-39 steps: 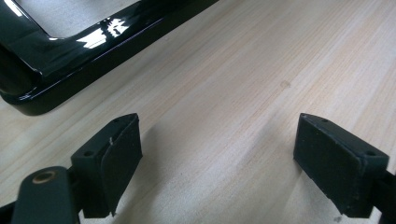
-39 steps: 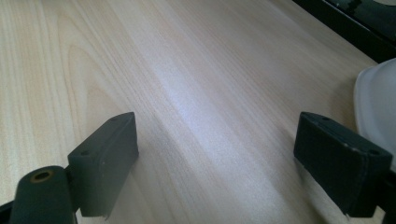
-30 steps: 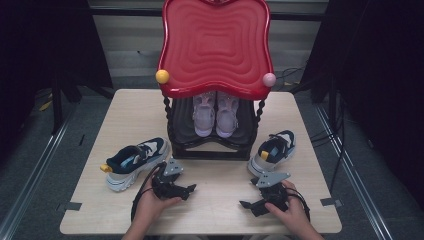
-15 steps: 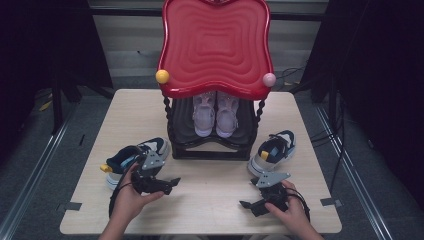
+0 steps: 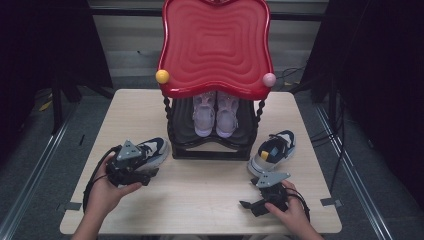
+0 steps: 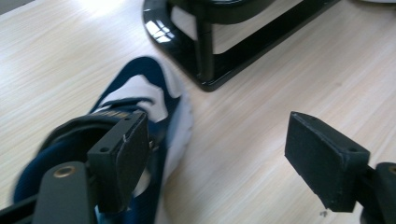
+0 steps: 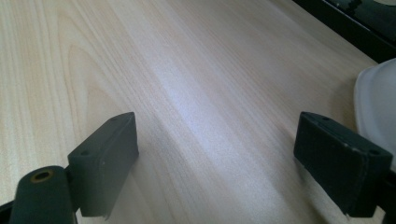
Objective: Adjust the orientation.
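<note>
The left gripper [image 5: 131,166] is now reaching over the blue shoe [image 6: 140,107] on the counter [image 5: 200,190], its fingers spread, closing a little, not yet pinching; one finger is sitting over the shoe, ready for grabbing

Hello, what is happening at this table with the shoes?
A person holds tongs in each hand at a wooden table. The left tongs are at the navy and white sneaker, jaws wide and just closing a little; one jaw is over the shoe's opening, nothing gripped yet. The right tongs rest open near the other sneaker. A pale pink pair already sits in the black rack under the red top.
</note>
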{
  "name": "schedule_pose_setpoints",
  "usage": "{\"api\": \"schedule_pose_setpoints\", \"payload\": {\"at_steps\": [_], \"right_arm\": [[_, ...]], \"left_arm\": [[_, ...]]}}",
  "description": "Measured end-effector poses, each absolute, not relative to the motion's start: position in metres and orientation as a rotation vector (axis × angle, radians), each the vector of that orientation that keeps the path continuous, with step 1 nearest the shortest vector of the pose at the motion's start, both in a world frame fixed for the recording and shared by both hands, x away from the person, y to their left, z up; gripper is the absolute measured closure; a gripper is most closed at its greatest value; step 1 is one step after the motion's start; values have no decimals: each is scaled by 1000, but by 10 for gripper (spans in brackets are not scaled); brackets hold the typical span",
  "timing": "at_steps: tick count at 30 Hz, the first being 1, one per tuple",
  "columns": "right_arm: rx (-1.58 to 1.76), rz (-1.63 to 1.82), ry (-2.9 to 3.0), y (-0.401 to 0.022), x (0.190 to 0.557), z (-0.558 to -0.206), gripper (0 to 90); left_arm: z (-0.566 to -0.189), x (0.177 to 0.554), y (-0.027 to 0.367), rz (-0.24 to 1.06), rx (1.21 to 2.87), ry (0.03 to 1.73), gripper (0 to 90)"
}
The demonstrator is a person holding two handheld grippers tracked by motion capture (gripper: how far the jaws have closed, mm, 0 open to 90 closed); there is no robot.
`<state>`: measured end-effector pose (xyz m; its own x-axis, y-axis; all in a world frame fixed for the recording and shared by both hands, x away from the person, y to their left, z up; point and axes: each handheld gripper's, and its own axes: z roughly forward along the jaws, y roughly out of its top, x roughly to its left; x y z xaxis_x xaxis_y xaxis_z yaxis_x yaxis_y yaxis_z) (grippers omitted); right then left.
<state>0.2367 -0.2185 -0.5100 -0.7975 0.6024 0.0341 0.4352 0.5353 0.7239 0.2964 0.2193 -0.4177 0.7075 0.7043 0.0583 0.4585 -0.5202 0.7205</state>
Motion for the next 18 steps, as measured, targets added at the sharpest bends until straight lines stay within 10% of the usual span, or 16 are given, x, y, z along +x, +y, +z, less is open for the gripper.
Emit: {"api": "schedule_pose_setpoints", "payload": {"at_steps": [18], "right_arm": [[878,1112,2554,-218,237,-510,131]], "left_arm": [[-433,308,255,497,2291,961,445]]}}
